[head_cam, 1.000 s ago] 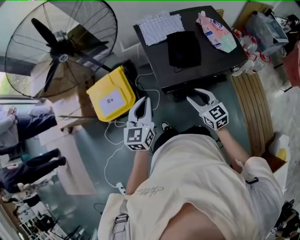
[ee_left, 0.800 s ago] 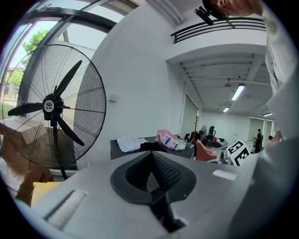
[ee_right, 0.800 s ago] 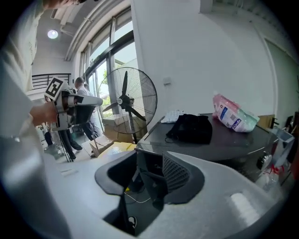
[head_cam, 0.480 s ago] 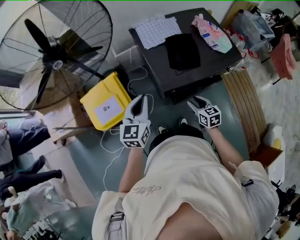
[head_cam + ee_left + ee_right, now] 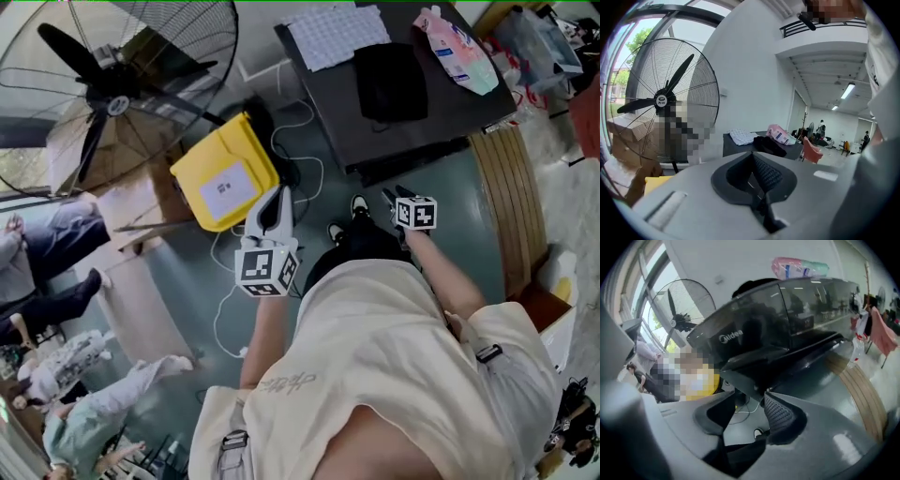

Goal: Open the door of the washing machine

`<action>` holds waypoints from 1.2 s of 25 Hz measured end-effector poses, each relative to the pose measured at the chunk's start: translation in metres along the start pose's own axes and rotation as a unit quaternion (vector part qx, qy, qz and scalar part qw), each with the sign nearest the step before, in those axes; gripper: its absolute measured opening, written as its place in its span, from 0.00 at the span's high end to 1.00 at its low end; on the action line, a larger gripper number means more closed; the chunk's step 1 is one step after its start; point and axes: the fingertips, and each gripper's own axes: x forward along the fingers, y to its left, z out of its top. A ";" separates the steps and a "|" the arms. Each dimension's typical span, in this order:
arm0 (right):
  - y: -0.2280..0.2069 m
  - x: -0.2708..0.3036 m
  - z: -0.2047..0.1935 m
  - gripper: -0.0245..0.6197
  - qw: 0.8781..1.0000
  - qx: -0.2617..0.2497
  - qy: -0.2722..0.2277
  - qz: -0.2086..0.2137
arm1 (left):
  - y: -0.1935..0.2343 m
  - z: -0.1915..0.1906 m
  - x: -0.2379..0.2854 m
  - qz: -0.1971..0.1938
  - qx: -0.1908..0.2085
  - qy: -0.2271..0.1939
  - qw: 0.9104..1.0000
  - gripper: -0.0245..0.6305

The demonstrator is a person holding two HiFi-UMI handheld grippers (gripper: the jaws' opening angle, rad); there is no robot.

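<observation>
The black washing machine [image 5: 441, 117] stands ahead of me; its glossy dark front [image 5: 759, 333] fills the right gripper view. My right gripper [image 5: 394, 195] hangs low before that front, pointing steeply down. Its jaws [image 5: 750, 392] have just been opening and stand apart, with only floor and a white cable seen between them. My left gripper [image 5: 276, 192] is held out over the floor left of the machine, beside the yellow box. Its pads [image 5: 764, 173] meet at the tips with nothing between them.
On the machine's top lie a chequered cloth [image 5: 337, 36], a black cloth [image 5: 389, 80] and a pink pouch [image 5: 459, 52]. A yellow box [image 5: 225, 183], a big floor fan [image 5: 112, 94], white cables [image 5: 298, 173] and wooden boards [image 5: 506, 206] surround it. People stand at the left.
My right gripper has dropped down in front of the machine and rolled, and its jaws stand a little wider. The left gripper has drifted slightly.
</observation>
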 end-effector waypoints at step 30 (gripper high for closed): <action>-0.060 0.109 -0.030 0.63 0.955 0.236 0.068 -0.165 | 0.025 -0.011 -0.001 0.063 -0.011 0.058 0.996 0.94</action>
